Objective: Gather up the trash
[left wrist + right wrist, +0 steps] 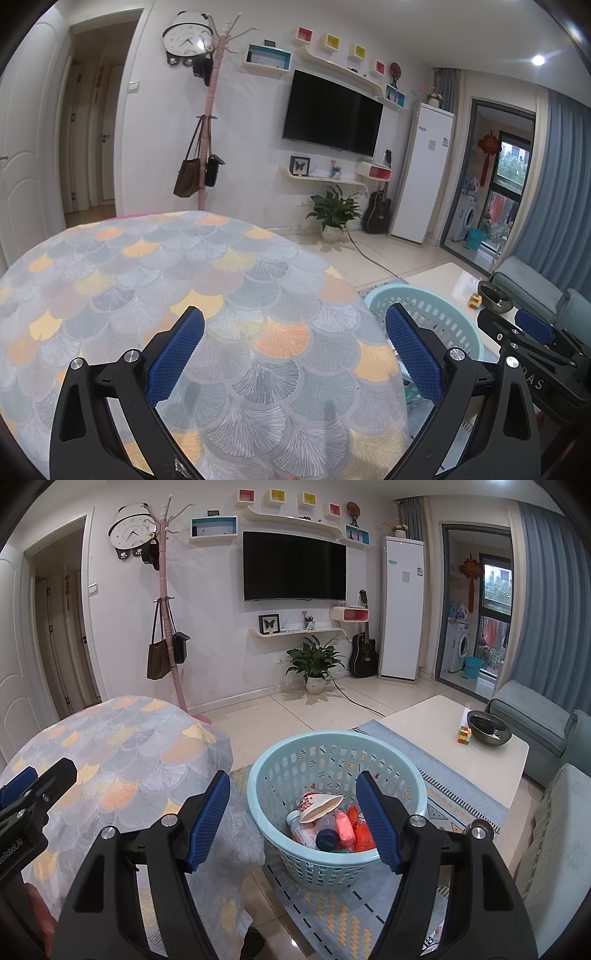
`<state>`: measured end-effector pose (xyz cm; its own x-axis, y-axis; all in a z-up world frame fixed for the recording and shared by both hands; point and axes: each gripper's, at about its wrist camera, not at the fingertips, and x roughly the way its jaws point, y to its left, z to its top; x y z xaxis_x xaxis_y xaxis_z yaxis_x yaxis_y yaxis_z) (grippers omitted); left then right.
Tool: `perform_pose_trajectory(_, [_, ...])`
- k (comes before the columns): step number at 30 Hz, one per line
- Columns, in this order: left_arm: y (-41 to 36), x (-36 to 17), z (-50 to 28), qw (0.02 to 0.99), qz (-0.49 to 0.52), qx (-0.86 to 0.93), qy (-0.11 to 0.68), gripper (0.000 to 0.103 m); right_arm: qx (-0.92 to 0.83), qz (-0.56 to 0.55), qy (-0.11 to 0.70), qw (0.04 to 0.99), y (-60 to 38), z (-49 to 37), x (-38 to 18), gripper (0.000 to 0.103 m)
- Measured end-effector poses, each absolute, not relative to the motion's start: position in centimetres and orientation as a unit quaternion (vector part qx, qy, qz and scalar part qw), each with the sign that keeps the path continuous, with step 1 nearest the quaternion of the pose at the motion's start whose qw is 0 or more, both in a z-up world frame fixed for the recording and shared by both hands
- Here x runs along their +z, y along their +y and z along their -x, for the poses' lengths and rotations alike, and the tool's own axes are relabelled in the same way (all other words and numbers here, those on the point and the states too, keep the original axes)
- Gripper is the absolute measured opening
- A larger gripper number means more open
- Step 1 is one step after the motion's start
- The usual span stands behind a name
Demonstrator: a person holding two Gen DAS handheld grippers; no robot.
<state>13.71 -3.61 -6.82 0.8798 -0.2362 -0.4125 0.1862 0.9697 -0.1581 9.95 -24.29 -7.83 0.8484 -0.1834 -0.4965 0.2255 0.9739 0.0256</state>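
Both hand-held grippers hover above a living-room floor, each with its blue-padded fingers spread wide and nothing between them. The right gripper (293,819) is aimed down at the pale blue laundry-style basket (258,775), which stands on the patterned rug (461,797) just beside the table covered by a fan-patterned tablecloth (122,746). The basket serves as the trash receptacle: its open mouth faces up and it sits low, so items can be dropped in from above. Inside it lies the collected trash (325,827), a heap that includes a red-and-white paper cup on its side, a small bottle with a dark cap, and red-orange wrappers. The left gripper (293,350) is held over the tablecloth, beside the basket's rim (424,295); no litter shows on the cloth within its view. Beyond the basket, a white coffee table (424,720) carries a puzzle cube (464,735) and a dark bowl (488,728). Judging from the filled basket and empty fingers, collection appears well advanced.
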Motion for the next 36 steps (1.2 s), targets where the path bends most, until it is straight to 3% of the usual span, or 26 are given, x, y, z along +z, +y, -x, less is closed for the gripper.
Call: perform_pose_trajectory(36, [-3.6, -6.43, -13.68, 0.97, 0.051, -0.103, 0.212, 0.095, -0.105, -0.032, 0.249, 0.962, -23.88, -10.24, -8.1, 0.067])
